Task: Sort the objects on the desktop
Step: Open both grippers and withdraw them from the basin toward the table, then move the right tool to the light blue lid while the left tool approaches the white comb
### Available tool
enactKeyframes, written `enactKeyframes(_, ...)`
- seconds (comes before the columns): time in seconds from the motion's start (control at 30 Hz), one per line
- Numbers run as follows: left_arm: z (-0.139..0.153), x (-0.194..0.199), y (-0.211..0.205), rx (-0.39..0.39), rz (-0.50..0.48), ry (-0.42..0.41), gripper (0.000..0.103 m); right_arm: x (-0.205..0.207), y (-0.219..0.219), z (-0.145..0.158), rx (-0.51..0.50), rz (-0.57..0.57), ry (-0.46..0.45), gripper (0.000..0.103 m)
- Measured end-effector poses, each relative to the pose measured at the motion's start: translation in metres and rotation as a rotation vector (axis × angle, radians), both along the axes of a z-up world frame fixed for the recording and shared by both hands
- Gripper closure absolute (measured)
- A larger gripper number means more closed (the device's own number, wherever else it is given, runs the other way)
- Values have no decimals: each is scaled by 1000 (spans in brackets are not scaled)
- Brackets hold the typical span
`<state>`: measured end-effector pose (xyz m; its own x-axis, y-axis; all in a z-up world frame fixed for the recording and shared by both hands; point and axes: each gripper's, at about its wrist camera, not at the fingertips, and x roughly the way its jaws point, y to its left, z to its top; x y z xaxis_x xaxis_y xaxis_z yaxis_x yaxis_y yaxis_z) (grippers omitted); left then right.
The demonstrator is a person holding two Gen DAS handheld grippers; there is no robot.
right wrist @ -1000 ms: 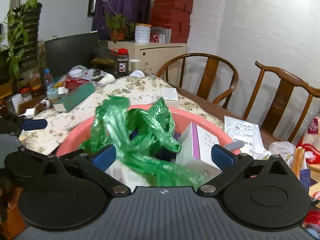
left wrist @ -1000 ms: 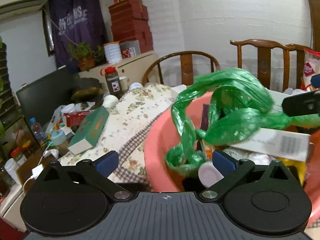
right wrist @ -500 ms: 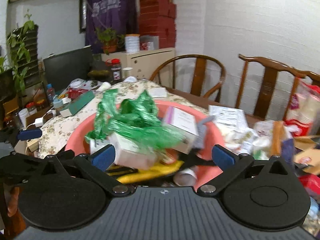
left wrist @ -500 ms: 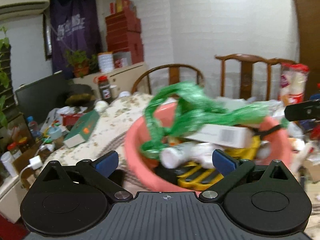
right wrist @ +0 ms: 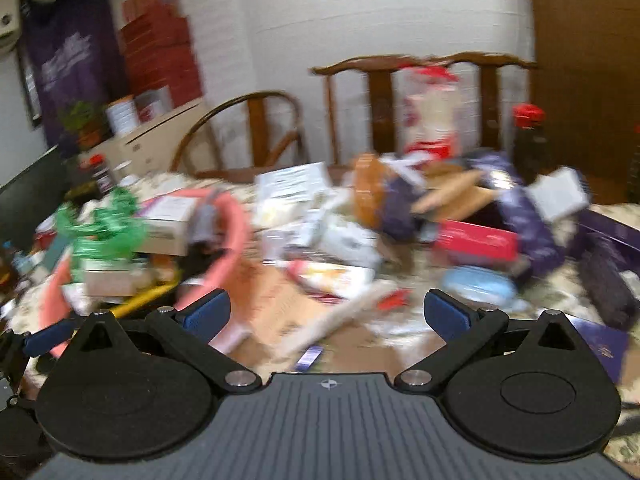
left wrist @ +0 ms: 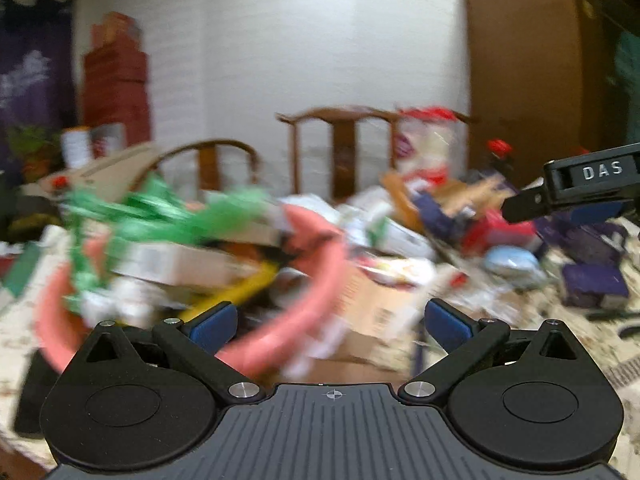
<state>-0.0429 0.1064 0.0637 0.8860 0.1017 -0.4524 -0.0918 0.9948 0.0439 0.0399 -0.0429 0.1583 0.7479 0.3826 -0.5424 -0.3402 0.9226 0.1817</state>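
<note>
Left tool spread wide, blue pads apart, nothing between them. Same on the right tool: released, empty, aimed across the worktop. Both views smeared with motion blur, so fine detail lost.

Just beyond the left tool, the pink basin, heaped with cartons, something yellow and a green plastic bag draped over the top. To the right of the basin, loose clutter on the floral cloth: a red box, a pale blue lid-like item, purple packs, a flat cardboard piece straight ahead of the right tool, a dark red-capped bottle behind. Wooden chairs at the far edge.

Step in hand, by the look of it: between grasps, hunting for the next item in the unsorted pile. Next move likely calls for slowing down, settling on one piece lying free, such as the red box, lining the open pads either side, then closing before carrying it over to the basin.
</note>
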Motion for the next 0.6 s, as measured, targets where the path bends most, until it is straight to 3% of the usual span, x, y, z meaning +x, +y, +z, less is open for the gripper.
enactKeyframes(0.27,-51,35,-39,3,-68,80,0,-25,-74,-53,30,-176,-173,1)
enactKeyframes(0.43,-76,50,-40,27,-57,149,0,-10,-79,-75,-41,-166,-128,1)
enactKeyframes(0.6,-86,71,-40,29,-42,201,0,8,-82,-96,-13,-130,-40,1)
